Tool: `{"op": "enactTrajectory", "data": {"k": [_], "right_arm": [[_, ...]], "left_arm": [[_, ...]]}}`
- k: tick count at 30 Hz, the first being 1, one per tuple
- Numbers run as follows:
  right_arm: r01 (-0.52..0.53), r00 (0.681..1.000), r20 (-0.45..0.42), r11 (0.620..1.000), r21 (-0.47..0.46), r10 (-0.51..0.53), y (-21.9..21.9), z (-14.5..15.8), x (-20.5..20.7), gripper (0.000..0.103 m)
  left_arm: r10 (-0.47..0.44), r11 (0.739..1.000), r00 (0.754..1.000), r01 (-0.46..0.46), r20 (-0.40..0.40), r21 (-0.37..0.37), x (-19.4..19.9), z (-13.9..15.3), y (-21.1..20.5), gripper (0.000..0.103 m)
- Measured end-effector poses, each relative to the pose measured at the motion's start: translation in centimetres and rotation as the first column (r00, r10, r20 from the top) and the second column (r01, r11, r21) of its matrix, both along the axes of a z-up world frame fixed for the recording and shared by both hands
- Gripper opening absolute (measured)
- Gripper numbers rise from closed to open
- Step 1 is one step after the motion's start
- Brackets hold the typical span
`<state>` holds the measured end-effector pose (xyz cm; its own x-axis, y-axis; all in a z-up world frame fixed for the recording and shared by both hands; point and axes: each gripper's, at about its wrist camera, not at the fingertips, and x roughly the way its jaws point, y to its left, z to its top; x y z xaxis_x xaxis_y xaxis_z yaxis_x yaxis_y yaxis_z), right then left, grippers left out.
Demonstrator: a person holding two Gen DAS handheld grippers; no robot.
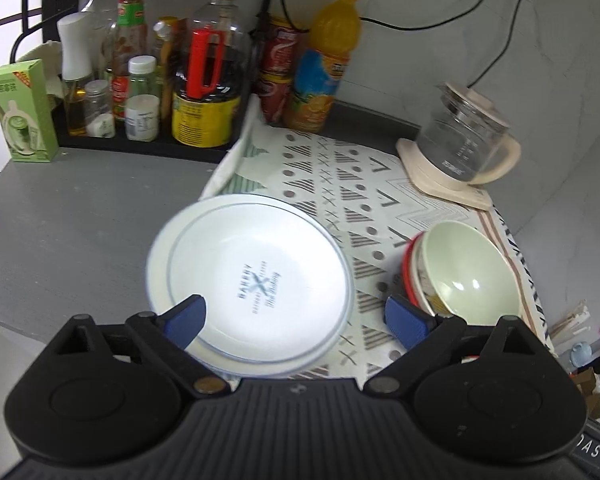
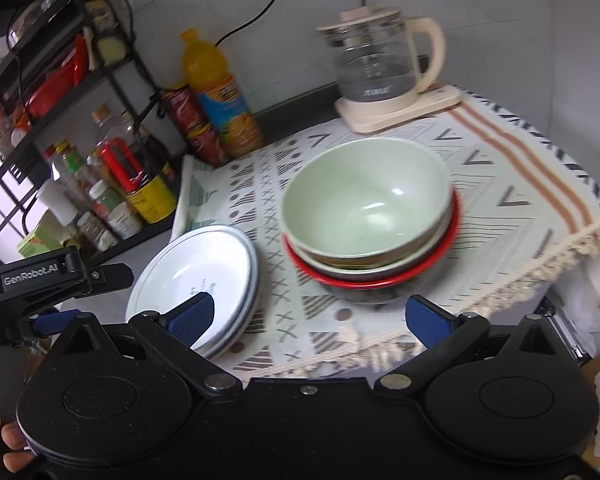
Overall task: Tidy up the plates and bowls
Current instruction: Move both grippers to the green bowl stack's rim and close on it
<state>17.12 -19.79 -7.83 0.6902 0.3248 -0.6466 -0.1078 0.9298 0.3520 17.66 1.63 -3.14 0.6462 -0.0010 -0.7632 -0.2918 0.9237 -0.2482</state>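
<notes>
A stack of white plates [image 1: 256, 276] with a blue rim line lies at the left edge of the patterned cloth [image 1: 340, 168]. It also shows in the right wrist view [image 2: 196, 268]. A stack of bowls, pale green [image 2: 364, 208] on top and red-rimmed [image 2: 420, 268] at the bottom, stands to the right of the plates; it shows in the left wrist view too [image 1: 464, 272]. My left gripper [image 1: 296, 318] is open and empty just above the plates' near edge. My right gripper [image 2: 308, 318] is open and empty in front of the bowls.
A glass kettle [image 1: 464, 136] on a cream base stands at the back right. Sauce and oil bottles [image 1: 204, 80], cans [image 1: 278, 68] and an orange juice bottle [image 1: 324, 64] line the back. A black rack [image 2: 40, 80] stands left. The fringed cloth edge [image 2: 520, 280] hangs off the counter.
</notes>
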Motion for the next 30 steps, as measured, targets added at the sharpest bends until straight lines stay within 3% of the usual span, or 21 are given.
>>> {"op": "enactTrajectory", "data": {"k": [18,30], "right_arm": [[0.093,0.996,0.014,0.996,0.008,-0.094,-4.0,0.7,-0.3,0.103],[0.153,0.988,0.006,0.988,0.013,-0.153,-4.7,0.5,2.2,0.103]], "left_arm": [[-0.119,0.993,0.993,0.119,0.015,-0.017,2.7,0.1,-3.8,0.095],[-0.175,0.985,0.983,0.174,-0.051,-0.022,7.1,-1.1,-4.2,0.095]]}}
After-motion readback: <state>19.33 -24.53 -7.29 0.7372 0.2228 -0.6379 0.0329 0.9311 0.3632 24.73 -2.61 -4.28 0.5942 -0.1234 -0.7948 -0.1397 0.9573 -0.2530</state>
